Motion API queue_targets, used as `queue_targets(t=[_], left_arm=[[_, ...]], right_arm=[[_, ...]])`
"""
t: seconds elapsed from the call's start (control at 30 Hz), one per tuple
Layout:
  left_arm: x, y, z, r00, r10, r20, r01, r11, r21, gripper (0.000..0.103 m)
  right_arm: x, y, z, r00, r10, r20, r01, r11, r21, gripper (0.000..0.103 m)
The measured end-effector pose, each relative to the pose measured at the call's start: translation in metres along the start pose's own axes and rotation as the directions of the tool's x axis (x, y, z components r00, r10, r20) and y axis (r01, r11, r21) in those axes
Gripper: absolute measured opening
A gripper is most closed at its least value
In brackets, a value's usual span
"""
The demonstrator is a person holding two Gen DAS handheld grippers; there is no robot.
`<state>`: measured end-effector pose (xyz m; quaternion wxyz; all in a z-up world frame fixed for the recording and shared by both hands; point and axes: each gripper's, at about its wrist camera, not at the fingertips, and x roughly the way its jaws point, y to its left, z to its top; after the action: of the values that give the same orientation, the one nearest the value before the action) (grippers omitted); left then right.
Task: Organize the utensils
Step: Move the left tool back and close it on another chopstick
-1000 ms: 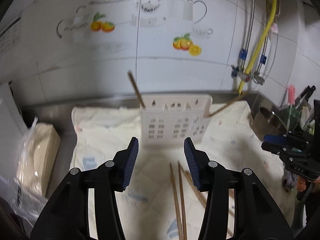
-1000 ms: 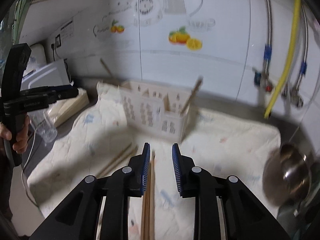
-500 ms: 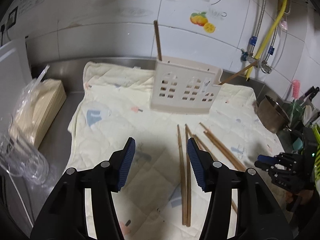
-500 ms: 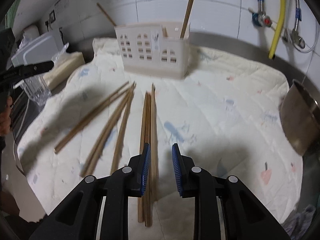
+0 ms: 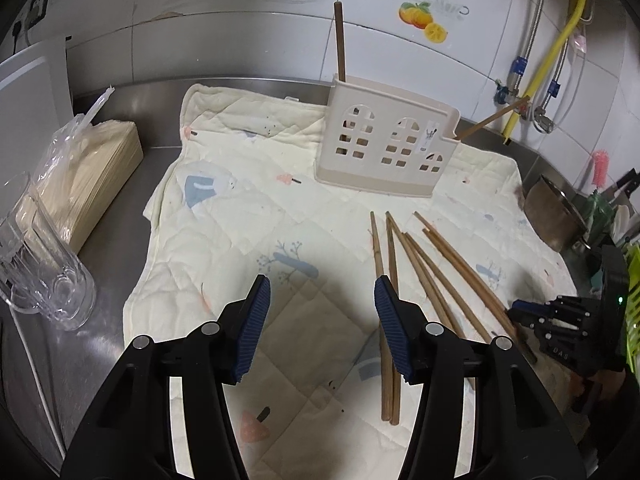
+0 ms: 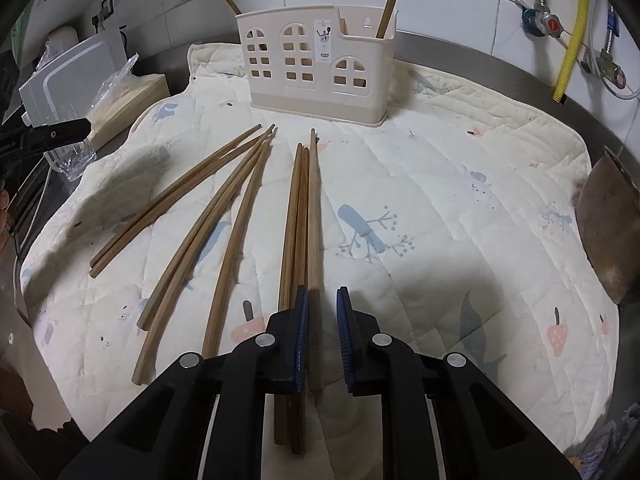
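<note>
One chopstick [image 6: 313, 216] lies between the right hand-held gripper [image 6: 322, 336] jaws, which have just been closing, pads not yet pressing; close squarely, excluding its neighbours. Left hand-held gripper [image 5: 322, 320] gapes empty.

Two downward wrist views, shared chopstick holder [image 5: 384, 148].

White tiled wall [image 5: 248, 36] runs behind a stainless steel counter [image 5: 120, 208], fruit decals [image 5: 422, 20] stuck on the tiles. A yellow hose [image 5: 560, 48] and braided metal pipes [image 5: 534, 28] drop down at the right; a quilted pale cloth [image 6: 460, 184] covers the countertop.
</note>
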<state>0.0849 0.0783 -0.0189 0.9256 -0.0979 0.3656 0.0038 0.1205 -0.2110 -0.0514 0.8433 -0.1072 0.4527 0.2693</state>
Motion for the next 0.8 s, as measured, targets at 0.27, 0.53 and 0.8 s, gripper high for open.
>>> queue_targets(t=[0.27,0.53,0.8], left_arm=[[0.006,0.003,-0.016,0.999,0.001,-0.04,-0.001,1.0,0.008,0.054],[0.024,-0.019,-0.028,0.994,-0.061,-0.095,0.065,0.997,0.044,0.044],[0.051,-0.04,-0.035,0.983,-0.097,-0.155,0.108,0.992,0.066,0.03]], right_arm=[[0.006,0.002,0.001,1.0,-0.004,-0.015,0.003,1.0,-0.023,0.012],[0.014,0.004,0.002,0.999,-0.04,-0.019,0.039,0.998,-0.051,0.007],[0.009,-0.007,0.002,0.999,-0.032,-0.015,0.032,0.999,-0.009,0.007]])
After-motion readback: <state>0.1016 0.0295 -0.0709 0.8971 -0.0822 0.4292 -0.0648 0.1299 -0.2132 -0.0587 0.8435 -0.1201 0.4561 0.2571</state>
